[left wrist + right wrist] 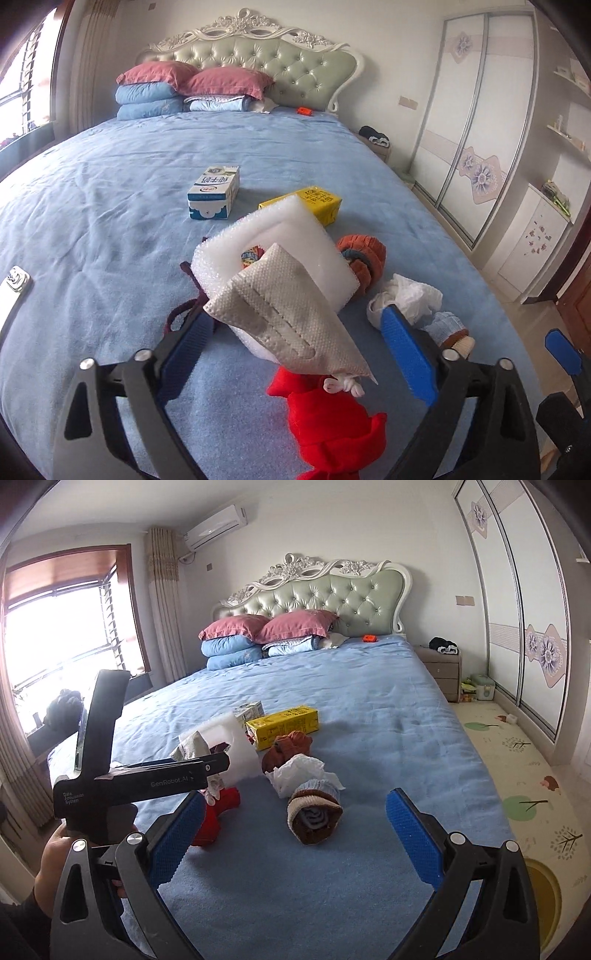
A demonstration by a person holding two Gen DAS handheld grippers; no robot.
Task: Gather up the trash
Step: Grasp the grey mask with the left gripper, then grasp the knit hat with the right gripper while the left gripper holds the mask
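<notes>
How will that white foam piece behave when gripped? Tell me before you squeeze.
The foam piece looks light for its size: it leans up off the bed rather than sinking in. Its bubbly edges suggest it will dent under the pads. A grey paper wrapper lies loose over it and will probably slide off when the foam is lifted.

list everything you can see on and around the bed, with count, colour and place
foam sheet: 1, white, mid-bed between the left gripper's fingers
grey pouch: 1, silver-grey, against the foam
milk carton: 1, blue-white, behind the foam
yellow carton: 1, yellow, right of the milk carton
red cloth: 1, red, near edge
orange socks: 1 bundle, right of the foam
tissue: 1, white, crumpled, mid-bed
rolled sock: 1, brown and blue, before the tissue
pillows: 2, pink, at the headboard
bed: 1, blue sheet
left gripper: open around the foam
right gripper: open, empty
</notes>
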